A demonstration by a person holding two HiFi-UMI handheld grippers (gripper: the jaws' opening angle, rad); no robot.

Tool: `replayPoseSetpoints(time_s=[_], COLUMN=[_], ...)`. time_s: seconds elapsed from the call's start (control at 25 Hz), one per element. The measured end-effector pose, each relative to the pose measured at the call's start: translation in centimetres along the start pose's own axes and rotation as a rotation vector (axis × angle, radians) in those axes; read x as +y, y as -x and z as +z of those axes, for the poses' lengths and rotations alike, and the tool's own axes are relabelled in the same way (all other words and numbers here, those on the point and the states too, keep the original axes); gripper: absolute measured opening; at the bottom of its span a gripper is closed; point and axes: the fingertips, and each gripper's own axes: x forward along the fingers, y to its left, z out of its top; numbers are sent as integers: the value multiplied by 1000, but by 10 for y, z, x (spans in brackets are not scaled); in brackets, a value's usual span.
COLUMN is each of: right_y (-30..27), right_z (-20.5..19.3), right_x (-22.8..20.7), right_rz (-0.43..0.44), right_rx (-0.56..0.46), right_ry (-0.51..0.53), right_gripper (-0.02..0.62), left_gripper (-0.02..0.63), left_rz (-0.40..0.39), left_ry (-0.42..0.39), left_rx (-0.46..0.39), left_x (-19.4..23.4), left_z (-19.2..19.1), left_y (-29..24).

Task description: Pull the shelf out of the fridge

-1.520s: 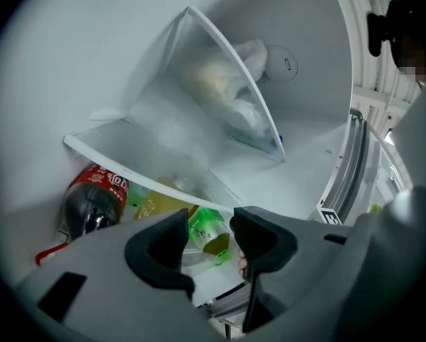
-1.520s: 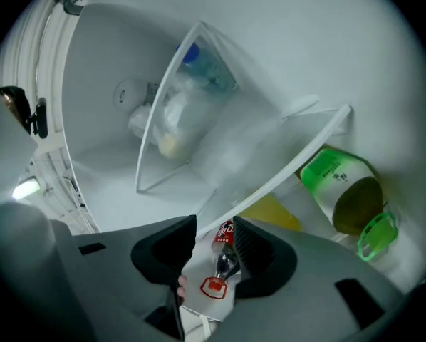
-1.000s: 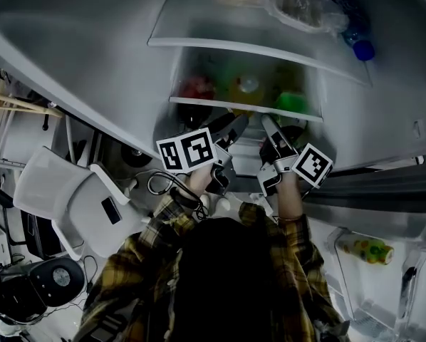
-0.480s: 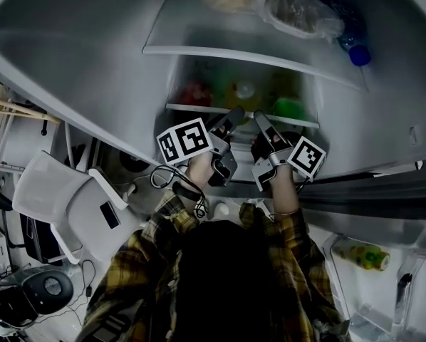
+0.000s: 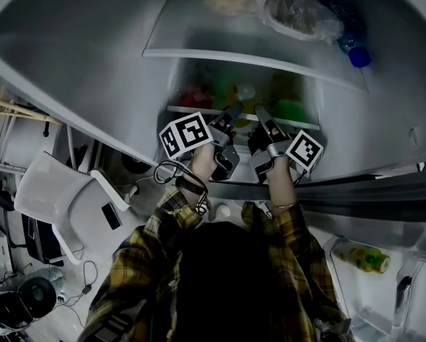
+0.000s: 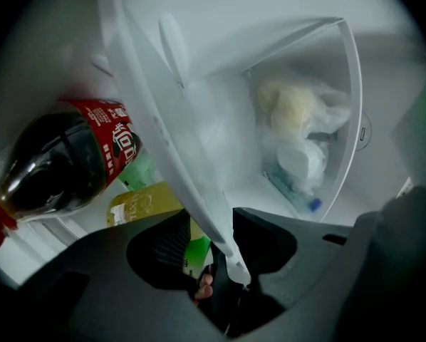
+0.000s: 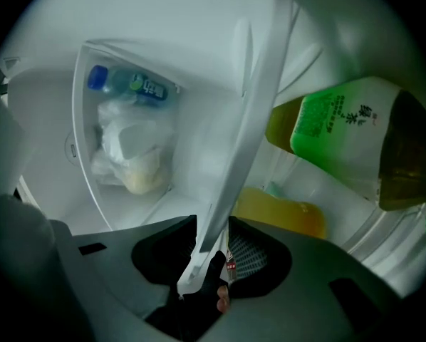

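The lower glass shelf (image 5: 188, 109) with its white front edge carries several bottles. My left gripper (image 5: 234, 111) and my right gripper (image 5: 260, 112) sit side by side at the middle of that edge. In the left gripper view the white shelf edge (image 6: 163, 120) runs down between the pads of the left gripper (image 6: 220, 248), which is shut on it. In the right gripper view the shelf edge (image 7: 259, 112) is clamped the same way by the right gripper (image 7: 209, 251). A cola bottle (image 6: 63, 162) and a green tea bottle (image 7: 341, 134) lie on the shelf.
The upper shelf (image 5: 199, 50) holds plastic bags of food (image 5: 298, 9) and a blue-capped bottle (image 5: 352, 45). A yellow bottle (image 7: 284, 216) lies on the lower shelf. The open fridge door (image 5: 384, 262) is at the right, a white chair (image 5: 63, 191) at the left.
Both grippers have moved up and in from just below the shelf to its front edge, which now sits between their jaws.
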Motion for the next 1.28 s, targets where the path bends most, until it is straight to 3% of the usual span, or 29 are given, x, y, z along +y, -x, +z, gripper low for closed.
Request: replayPoseSetpoints(time_s=[0.32,0.48,0.64,1.28], right_y=[-8,-6,-6,-4], right_z=[3,7,8,6], right_x=[-1,-3,-3,-5], right_rz=[14,5,21,1], right_rx=[-34,-60,-78,-93], right_ry=[-52,-78,-132,-200], right_gripper=[144,69,41,29], left_gripper=[144,118,44,32], left_rz=[10,-10,-23,-29], left_ry=[49,76,79,125], left_rx=[-23,-27,-24,-27], left_x=[6,5,-2,-1], left_z=[4,4,5,4], left_y=[-4,-5,-6,-4])
